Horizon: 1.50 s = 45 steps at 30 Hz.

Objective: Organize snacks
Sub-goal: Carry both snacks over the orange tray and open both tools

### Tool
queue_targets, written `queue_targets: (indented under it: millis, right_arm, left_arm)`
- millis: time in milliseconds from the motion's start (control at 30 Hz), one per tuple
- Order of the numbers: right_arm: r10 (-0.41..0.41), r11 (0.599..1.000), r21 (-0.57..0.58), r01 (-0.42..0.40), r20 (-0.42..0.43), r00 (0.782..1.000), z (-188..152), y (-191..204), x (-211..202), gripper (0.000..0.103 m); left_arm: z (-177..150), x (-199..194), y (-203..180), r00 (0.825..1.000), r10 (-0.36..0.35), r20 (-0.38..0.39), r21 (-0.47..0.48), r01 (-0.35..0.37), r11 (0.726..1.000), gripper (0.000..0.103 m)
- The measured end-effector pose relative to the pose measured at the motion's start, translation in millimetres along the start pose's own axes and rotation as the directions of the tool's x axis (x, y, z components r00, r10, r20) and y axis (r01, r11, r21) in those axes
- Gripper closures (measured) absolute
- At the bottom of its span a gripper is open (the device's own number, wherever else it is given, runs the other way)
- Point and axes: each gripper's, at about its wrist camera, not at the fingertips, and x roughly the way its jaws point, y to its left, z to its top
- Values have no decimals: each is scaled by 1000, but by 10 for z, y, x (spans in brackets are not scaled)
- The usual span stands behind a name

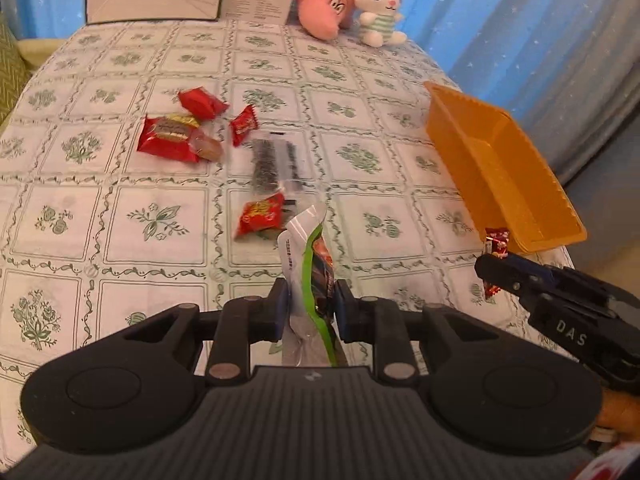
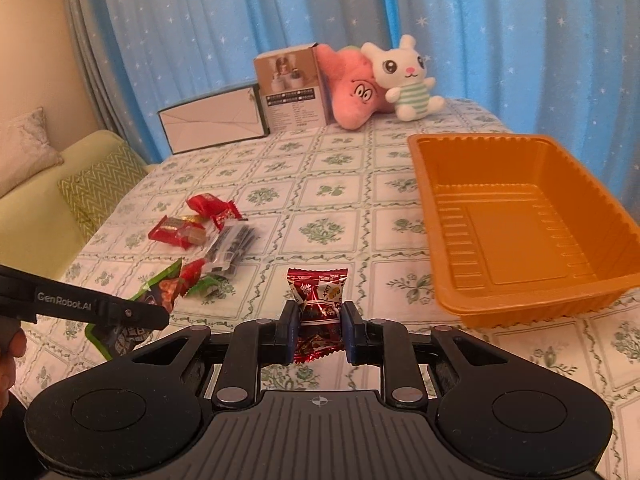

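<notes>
My left gripper (image 1: pixel 310 304) is shut on a green-and-white snack packet (image 1: pixel 308 252), held upright above the table; it also shows in the right wrist view (image 2: pixel 156 296). My right gripper (image 2: pixel 320 320) is shut on a dark red candy packet (image 2: pixel 318 300), held above the table left of the empty orange tray (image 2: pixel 516 224); the tray also shows in the left wrist view (image 1: pixel 500 168). Several red snack packets (image 1: pixel 176 132) and a clear packet with dark contents (image 1: pixel 272 160) lie loose on the tablecloth. A red packet (image 1: pixel 262 216) lies just beyond the left gripper.
Two plush toys, a pink one (image 2: pixel 352 88) and a white rabbit (image 2: pixel 408 76), stand at the table's far edge beside a printed box (image 2: pixel 292 88) and a flat white box (image 2: pixel 212 120). A sofa with cushions (image 2: pixel 48 200) is left of the table. Blue curtains hang behind.
</notes>
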Motion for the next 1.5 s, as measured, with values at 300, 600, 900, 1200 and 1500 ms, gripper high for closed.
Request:
queue_targets:
  millis: [300,600,900,1200,1500]
  right_arm:
    - [-55,997,50,51,75,996,203,-321,-338,80]
    - [-171,979,124,162,64,983,545,-1042,-387,80]
    - [-253,956,149,251,-12,968,666,-1573,-241,80]
    - [-267,950,157,271,-45,963,687,-1747,-115,80]
    - [-259,951,164,264,-49,965,690,-1767,-95,80]
  left_arm:
    - [185,-88,-634,998,-37,56,75,33,997,82]
    - [593,191,-1438,988,-115,102,146,100,984,82]
    - [820,643,-1978,985,-155,76,196,137,971,81]
    - [866,936,-2164,988,-145,46,209,133,969,81]
    - [833,854,-2080,992,-105,72,195,89,977,79]
